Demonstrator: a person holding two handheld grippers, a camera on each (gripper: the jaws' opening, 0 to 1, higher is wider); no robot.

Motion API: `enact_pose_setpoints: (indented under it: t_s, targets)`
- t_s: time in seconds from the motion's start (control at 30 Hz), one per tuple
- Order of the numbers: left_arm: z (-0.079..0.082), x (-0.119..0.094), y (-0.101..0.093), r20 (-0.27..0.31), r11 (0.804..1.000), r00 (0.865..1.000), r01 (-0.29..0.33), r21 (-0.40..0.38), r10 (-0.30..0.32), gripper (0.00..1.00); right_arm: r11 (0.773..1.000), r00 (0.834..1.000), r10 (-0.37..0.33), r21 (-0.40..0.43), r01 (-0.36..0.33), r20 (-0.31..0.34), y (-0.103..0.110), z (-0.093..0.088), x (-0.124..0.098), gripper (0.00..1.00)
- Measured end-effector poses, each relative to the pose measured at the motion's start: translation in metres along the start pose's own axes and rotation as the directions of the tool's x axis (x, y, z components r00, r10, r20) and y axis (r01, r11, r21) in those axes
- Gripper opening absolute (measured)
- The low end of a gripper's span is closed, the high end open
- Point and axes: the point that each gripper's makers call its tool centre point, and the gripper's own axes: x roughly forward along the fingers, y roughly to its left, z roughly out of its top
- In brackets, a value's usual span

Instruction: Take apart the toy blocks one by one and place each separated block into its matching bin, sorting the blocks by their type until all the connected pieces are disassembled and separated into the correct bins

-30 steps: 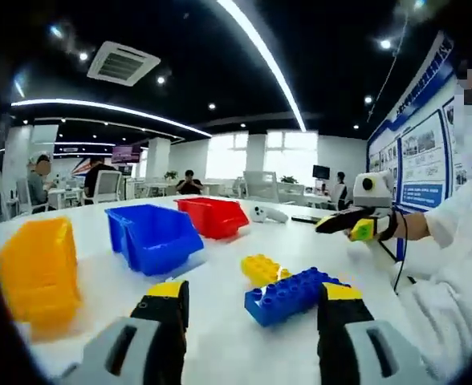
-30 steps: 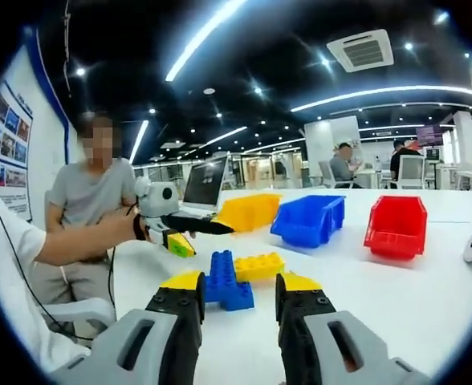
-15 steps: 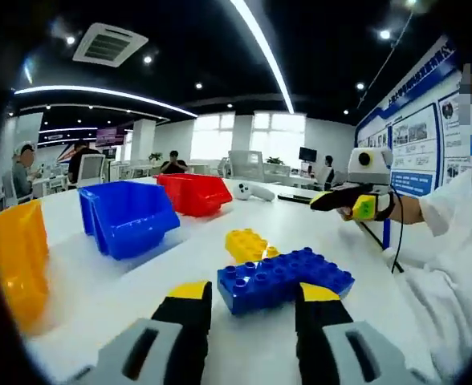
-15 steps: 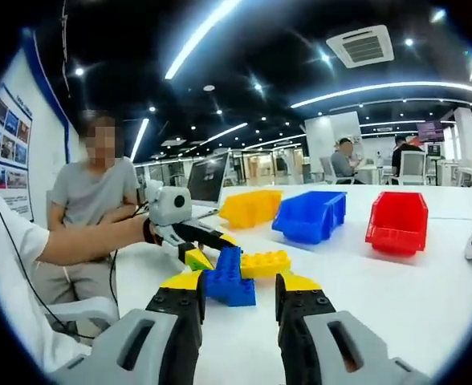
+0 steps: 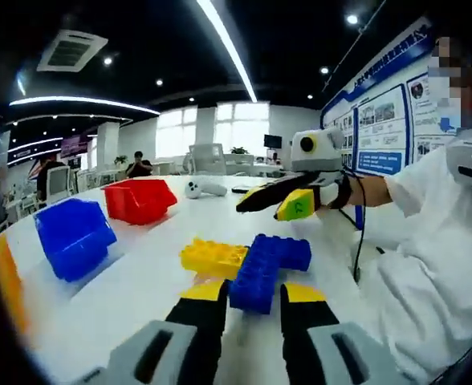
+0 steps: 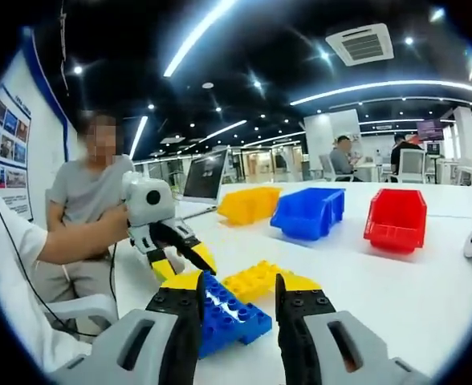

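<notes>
I have both grippers closing in on the joined blocks on the white table, and the grasp depends on how the blue block lies against each pair of jaws. In the left gripper view the blue block runs lengthwise away from me, its near end sitting right between the tips of the left gripper, whose jaws stand apart on either side of it; I can't tell whether they touch it yet. The yellow block is joined to its left side. The right gripper hangs above and beyond the blocks, jaws parted and holding nothing. In the right gripper view the blue block lies between my own jaws, slanting from near left to far right, with the yellow block at its far side. The left gripper is the nearer to a hold, so I judge it should pinch the blue block across its narrow width while the right comes down on the yellow one. The yellow bin, blue bin and red bin wait far across the table.
</notes>
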Motion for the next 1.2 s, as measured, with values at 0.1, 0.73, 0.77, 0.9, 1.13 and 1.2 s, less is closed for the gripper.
enact_pose_setpoints:
  t_s: [0.1,0.73,0.77,0.9,1.13,1.2]
  targets:
    - [0.001,0.010,-0.013,-0.007,1.000,1.000,0.015,0.025,-0.015,0.32,1.000,1.000,0.004,0.003,-0.004,-0.013,0.000,-0.002,-0.001,0.36]
    - [-0.012,0.016,-0.003,-0.035,1.000,0.999,-0.023,0.003,0.023,0.24,0.999,0.996,0.028,-0.034,-0.031,-0.087,0.008,-0.026,0.003,0.18]
    - [-0.013,0.016,-0.003,-0.037,1.000,0.999,-0.022,-0.001,0.022,0.24,0.999,0.996,0.027,-0.037,-0.030,-0.089,0.008,-0.027,0.004,0.17]
    - [-0.012,0.013,0.001,-0.027,1.000,0.999,-0.021,-0.006,0.021,0.24,0.999,0.996,0.027,-0.037,-0.030,-0.088,0.007,-0.026,0.006,0.18]
    - [0.006,0.002,0.009,0.063,0.996,0.998,-0.017,-0.088,0.022,0.24,0.999,0.996,0.027,-0.039,-0.030,-0.087,0.008,-0.026,0.007,0.18]
    - [0.010,0.000,0.013,0.070,0.996,0.997,-0.035,-0.082,0.040,0.24,0.999,0.996,0.026,-0.041,-0.030,-0.087,0.008,-0.026,0.007,0.18]
